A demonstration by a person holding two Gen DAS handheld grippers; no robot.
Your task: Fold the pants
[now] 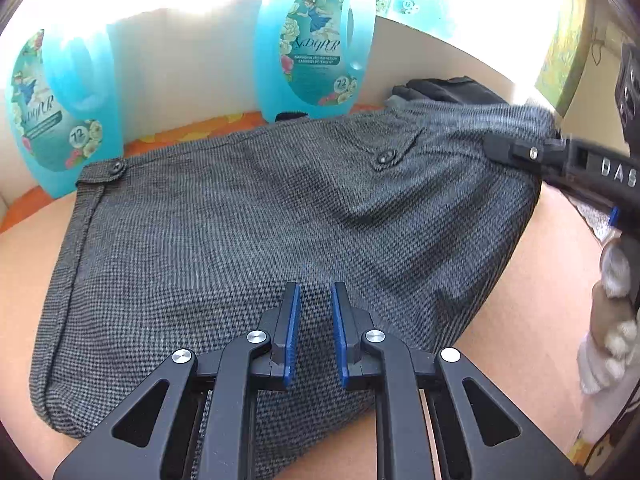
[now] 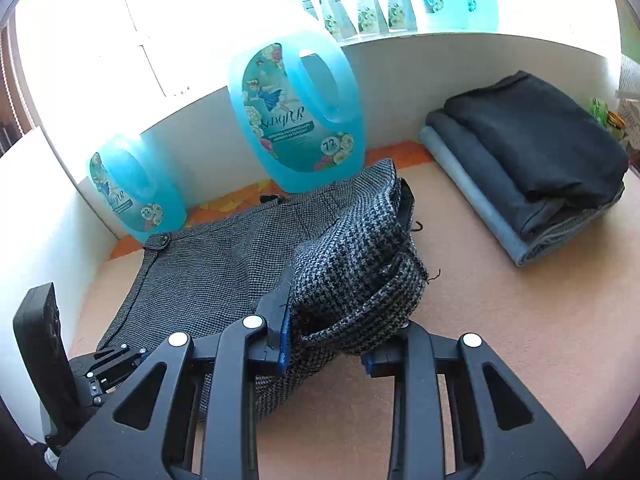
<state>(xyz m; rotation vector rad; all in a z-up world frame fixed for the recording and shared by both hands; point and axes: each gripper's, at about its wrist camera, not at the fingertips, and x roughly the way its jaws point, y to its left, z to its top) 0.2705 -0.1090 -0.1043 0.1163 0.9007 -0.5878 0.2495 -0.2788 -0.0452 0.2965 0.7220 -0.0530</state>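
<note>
Two grippers, one garment: the pants (image 1: 256, 216) lie folded on the table (image 2: 520, 320), waistband edge toward 10 o'clock in the left wrist view.
Pants, risk: the raised bunch could drag the whole folded body askew if it is carried over too fast, since nothing visibly pins the flat part.
Stack (image 2: 532, 152): folded clothes sit at 2 o'clock in the right wrist view, well apart from the pants; a wide swing of the lifted cloth could brush them, though this looks unlikely.
Bottles: one jug (image 2: 296, 116) stands just behind the pants at 12 o'clock, a second (image 2: 132, 192) at 10 o'clock; cloth flung toward them might knock one, in my judgement.
Right gripper (image 2: 324, 312): clamped on a thick bunch of pants cloth; several layers are bunched between the pads, so a layer could slip out and spoil the fold.
Left gripper (image 1: 316, 332): jaws a narrow gap apart, hovering over the cloth at 6 o'clock, nothing between the pads; unless it presses down, the lower layers may shift.
Loose threads (image 2: 434, 274): frayed ends at the bunch could snag.
</note>
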